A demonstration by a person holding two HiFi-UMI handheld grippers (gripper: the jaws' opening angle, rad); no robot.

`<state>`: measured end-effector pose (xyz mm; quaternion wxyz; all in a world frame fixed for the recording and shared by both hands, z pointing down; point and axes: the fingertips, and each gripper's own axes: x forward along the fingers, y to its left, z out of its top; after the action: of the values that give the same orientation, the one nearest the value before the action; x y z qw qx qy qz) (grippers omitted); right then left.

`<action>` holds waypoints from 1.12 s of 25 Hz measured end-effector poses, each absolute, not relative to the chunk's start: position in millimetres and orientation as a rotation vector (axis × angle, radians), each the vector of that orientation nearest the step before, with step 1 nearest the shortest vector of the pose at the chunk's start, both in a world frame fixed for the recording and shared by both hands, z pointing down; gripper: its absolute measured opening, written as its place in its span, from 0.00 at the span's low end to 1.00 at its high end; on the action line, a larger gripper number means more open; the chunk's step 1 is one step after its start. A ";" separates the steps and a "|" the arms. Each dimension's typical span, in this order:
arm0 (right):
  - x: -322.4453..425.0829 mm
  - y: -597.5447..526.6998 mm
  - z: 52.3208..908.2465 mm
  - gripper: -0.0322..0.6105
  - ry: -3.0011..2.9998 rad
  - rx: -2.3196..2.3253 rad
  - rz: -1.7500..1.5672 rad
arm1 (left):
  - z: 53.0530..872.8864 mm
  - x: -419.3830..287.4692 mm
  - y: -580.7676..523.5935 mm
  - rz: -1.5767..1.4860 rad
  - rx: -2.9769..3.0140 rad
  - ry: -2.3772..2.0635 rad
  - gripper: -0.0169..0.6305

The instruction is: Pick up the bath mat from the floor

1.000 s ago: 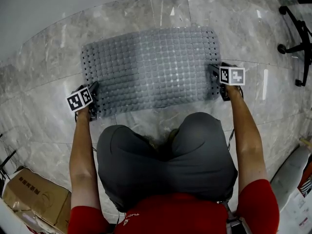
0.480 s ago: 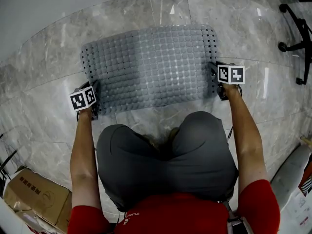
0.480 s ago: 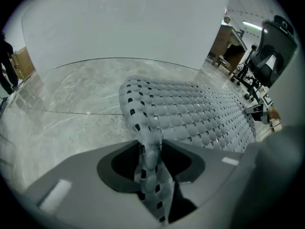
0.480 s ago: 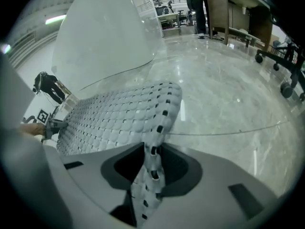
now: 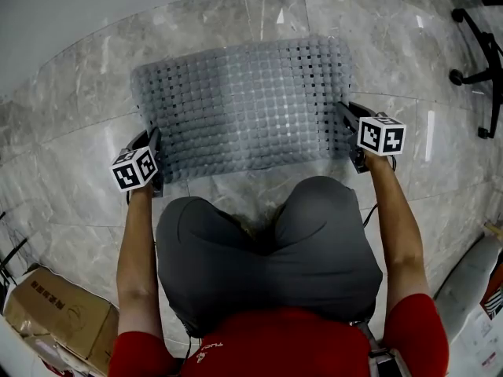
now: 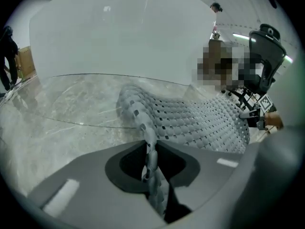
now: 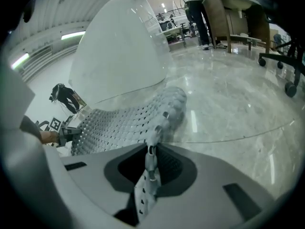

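Note:
The grey perforated bath mat [image 5: 244,100] lies spread on the marble floor in front of the crouching person. My left gripper [image 5: 153,146] is at its left short edge and my right gripper [image 5: 346,124] at its right short edge. In the left gripper view the jaws [image 6: 151,162] are closing, with the mat's edge [image 6: 190,123] pinched between them. In the right gripper view the jaws [image 7: 151,163] are closing too, and a fold of the mat [image 7: 124,120] is caught between them. Both held edges are raised a little off the floor.
A large white curved tub [image 5: 118,6] stands just beyond the mat. A black chair base [image 5: 479,61] is at the far right and a cardboard box [image 5: 55,316] at the lower left. The person's knees [image 5: 267,250] are close behind the mat.
Both grippers' jaws have closed onto the mat's short edges. The grippers have shifted slightly toward the person, and the mat's sides have lifted a little from the floor.

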<state>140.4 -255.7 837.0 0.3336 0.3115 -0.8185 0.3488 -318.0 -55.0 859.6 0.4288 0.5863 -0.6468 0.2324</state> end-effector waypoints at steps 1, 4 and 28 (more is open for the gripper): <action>138.9 -253.6 831.2 0.12 -2.155 0.812 0.908 | 854.7 -315.6 -55.4 0.567 1.476 -1.615 0.12; 134.1 -248.7 815.4 0.12 -2.202 0.806 0.902 | 839.4 -308.6 -56.5 0.542 1.511 -1.617 0.11; 87.5 -254.0 636.6 0.12 -2.611 0.810 0.788 | 669.4 -308.7 -82.2 0.310 1.791 -1.822 0.11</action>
<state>87.5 -254.0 636.6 0.1479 0.2816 -0.9076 0.2738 -308.7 -82.2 669.4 0.2804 0.6680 -0.6796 0.1157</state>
